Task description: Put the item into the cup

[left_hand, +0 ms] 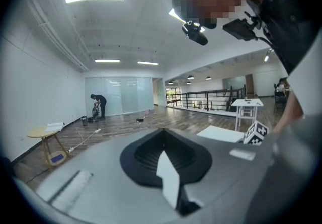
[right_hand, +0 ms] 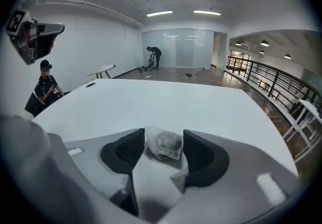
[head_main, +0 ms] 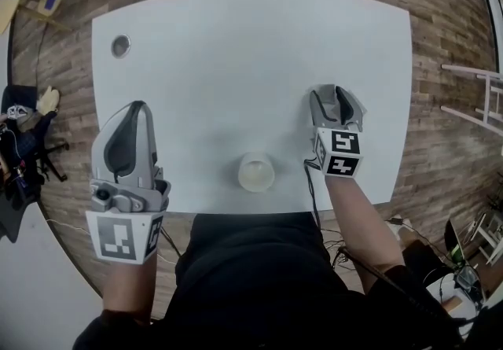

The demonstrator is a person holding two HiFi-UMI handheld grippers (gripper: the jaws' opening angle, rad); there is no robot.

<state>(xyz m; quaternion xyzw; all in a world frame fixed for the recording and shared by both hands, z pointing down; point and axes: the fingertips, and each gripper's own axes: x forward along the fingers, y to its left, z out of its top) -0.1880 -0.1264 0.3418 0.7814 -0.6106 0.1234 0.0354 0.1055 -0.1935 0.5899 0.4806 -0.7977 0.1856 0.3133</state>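
Right gripper [right_hand: 164, 136] jaws apart round teabag [right_hand: 164, 146], left gripper [left_hand: 162, 137] closed (cup [head_main: 256, 171] near table [head_main: 206, 200] edge)

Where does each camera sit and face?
Head view: on the person's head, steeply down at table and cup; forearms, left tongs, right tongs show.
Left gripper view: on left tongs, roughly level across the room; closed jaws.
Right gripper view: on right tongs, angled down over the table; open jaws flank a tea bag.
Gripper views share the far glass wall.
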